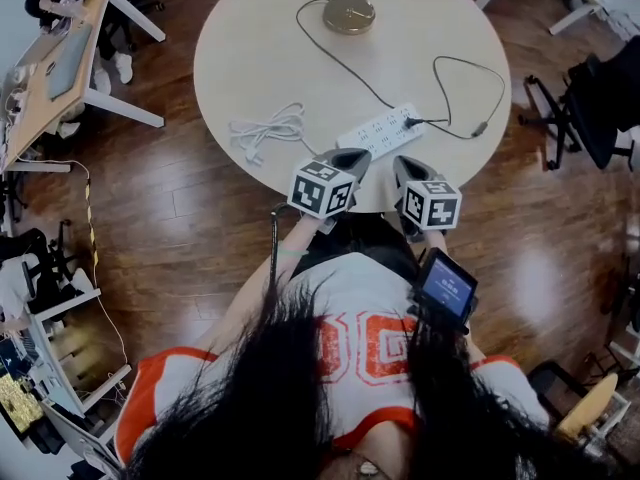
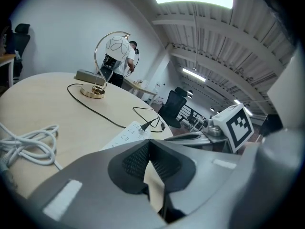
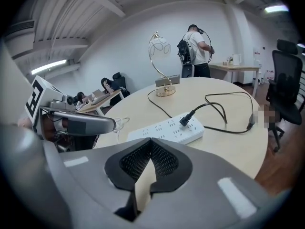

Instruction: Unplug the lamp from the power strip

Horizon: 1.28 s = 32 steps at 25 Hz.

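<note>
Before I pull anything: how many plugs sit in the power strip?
1. A black plug sits near the right end of the power strip; nothing else appears plugged in.

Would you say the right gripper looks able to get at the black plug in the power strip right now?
Probably yes: the plug stands just ahead of the right gripper, nothing between, though its shut jaws must open first.
</note>
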Each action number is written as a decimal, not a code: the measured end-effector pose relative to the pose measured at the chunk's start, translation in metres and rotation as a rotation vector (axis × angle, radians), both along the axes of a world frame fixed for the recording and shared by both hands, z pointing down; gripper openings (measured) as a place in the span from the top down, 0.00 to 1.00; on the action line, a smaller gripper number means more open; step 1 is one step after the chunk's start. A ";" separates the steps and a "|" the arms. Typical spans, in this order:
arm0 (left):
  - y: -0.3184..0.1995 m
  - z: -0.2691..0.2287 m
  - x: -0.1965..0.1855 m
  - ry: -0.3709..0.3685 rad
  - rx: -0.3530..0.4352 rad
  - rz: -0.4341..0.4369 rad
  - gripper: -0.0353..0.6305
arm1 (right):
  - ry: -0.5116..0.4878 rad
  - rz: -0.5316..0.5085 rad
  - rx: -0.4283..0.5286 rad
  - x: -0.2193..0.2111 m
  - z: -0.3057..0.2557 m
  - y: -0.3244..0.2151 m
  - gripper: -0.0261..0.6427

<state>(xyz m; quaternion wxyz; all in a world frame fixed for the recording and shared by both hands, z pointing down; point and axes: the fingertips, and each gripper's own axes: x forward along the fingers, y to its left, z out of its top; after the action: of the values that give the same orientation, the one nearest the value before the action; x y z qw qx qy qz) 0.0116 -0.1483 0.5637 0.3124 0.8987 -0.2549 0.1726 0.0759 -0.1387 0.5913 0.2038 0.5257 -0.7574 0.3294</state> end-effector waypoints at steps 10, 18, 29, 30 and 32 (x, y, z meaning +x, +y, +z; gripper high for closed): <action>0.037 -0.001 -0.018 0.049 0.003 0.046 0.95 | 0.050 0.020 -0.041 -0.029 0.005 0.052 0.96; 0.055 -0.003 -0.014 0.059 0.010 0.056 0.95 | 0.064 0.011 -0.054 -0.031 0.002 0.069 0.96; 0.079 -0.012 0.009 0.051 0.026 0.057 0.95 | 0.051 -0.010 -0.048 -0.015 -0.004 0.089 0.96; 0.081 -0.012 0.011 0.047 0.026 0.058 0.95 | 0.051 -0.009 -0.050 -0.013 -0.004 0.091 0.96; 0.087 -0.012 0.016 0.041 0.025 0.059 0.95 | 0.049 -0.009 -0.050 -0.008 -0.005 0.097 0.96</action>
<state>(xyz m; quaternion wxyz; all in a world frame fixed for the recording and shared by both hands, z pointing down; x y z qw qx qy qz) 0.0277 -0.0617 0.5522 0.3009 0.9130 -0.2242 0.1603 0.0678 -0.0414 0.5862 0.2370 0.5249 -0.7460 0.3344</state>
